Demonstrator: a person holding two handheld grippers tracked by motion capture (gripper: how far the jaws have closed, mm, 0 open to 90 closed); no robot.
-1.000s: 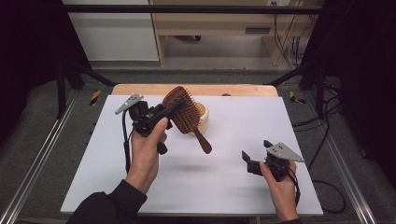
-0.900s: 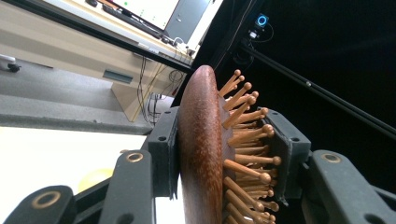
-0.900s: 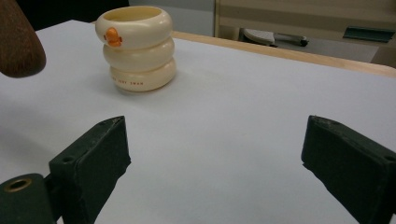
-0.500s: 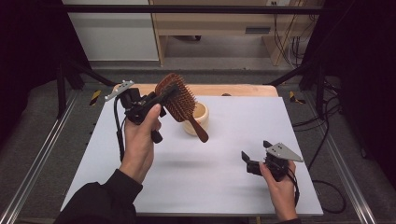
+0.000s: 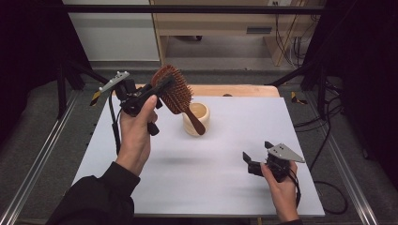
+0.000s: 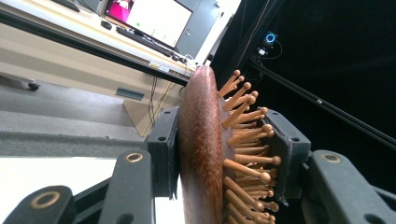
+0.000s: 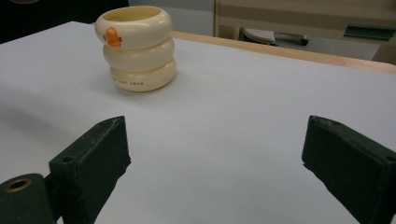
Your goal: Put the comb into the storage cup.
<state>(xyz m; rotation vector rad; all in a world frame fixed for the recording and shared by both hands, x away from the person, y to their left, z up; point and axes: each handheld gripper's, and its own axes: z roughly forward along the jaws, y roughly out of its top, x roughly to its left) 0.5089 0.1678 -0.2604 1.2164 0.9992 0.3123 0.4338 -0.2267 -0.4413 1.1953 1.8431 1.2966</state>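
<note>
Nearest, at the table's front right, the right gripper (image 5: 256,161) rests low over the white table (image 5: 234,187), its jaws standing wide apart with nothing between them. One cup (image 7: 136,46) stands farther back, near the middle: cream-coloured, ringed like three stacked bulges, with a small orange mark near its rim. Above it hangs the one hairbrush (image 5: 176,91) (dark reddish wood, oval head, pale round-tipped wooden pins), tilted, its handle pointing down toward the cup. The left gripper (image 6: 224,154) has its jaws clamped on the brush head, one pad on the smooth back, the other among the pins.
</note>
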